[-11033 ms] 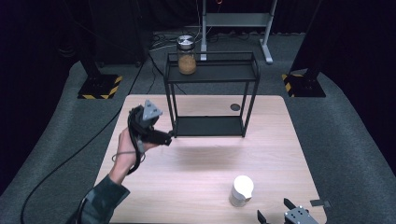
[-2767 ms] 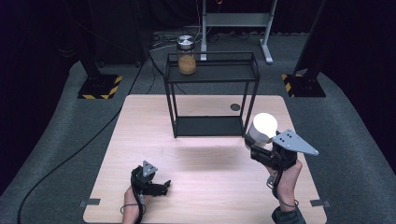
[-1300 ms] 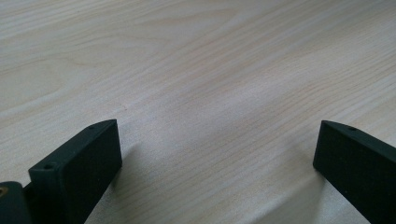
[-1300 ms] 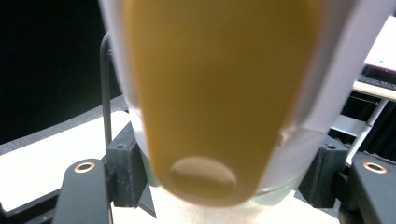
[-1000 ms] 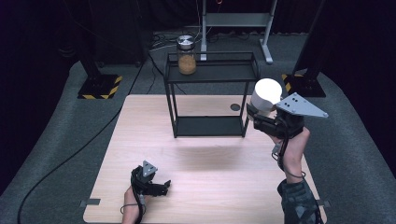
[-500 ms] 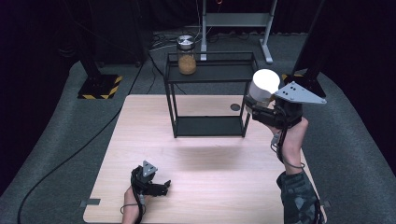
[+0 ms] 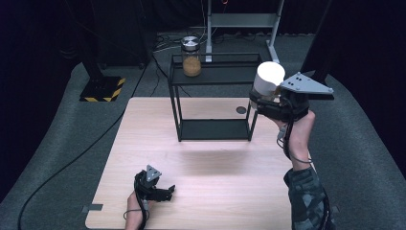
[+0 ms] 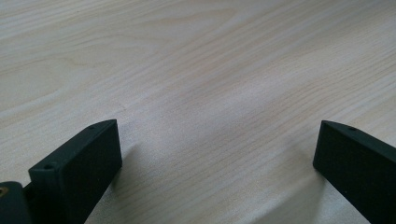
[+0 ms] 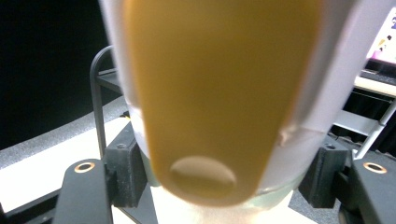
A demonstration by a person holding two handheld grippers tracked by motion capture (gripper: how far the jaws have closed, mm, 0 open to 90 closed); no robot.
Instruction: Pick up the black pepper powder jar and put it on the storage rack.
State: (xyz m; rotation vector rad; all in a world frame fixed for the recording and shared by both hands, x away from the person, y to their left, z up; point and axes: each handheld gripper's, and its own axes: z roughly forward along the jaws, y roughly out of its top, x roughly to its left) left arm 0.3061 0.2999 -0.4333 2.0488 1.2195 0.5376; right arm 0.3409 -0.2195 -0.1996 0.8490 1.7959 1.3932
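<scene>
No word, label, brand or number can be read anywhere; the bright sheet (image 9: 386,35) at two o'clock in the right gripper view is too blurred to make out

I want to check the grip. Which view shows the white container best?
The high view: the whole white container shows, held in the right gripper beside the black shelf. The right gripper view shows it blurred, very close, with an orange label.

I lift my right gripper (image 7: 262,101) higher and closer to the black shelf (image 7: 215,76), carrying the white jar (image 7: 267,79) up off the table (image 7: 143,120).
</scene>
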